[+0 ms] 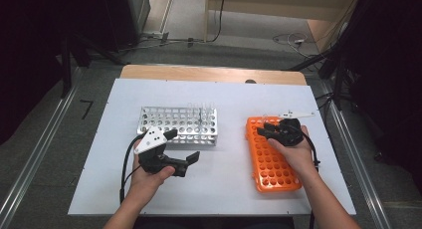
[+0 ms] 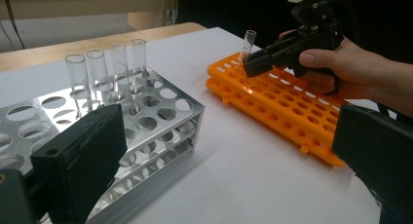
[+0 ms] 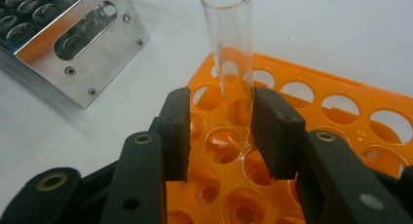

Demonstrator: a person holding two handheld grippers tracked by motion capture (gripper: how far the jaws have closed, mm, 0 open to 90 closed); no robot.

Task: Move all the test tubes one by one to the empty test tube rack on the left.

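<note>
So my right gripper [image 3: 221, 131] has its jaws partly closed around the glass tube [image 3: 229, 39] standing in the orange rack [image 3: 341, 112], not clearly pinching, while my left gripper [image 1: 181, 147] idles wide open, empty.

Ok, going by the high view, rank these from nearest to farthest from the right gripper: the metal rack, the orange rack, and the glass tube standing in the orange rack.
1. Glass tube: between the right gripper jaws.
2. Orange rack: directly beneath that gripper, on the table's right.
3. Metal rack: across the table, toward the left.
</note>
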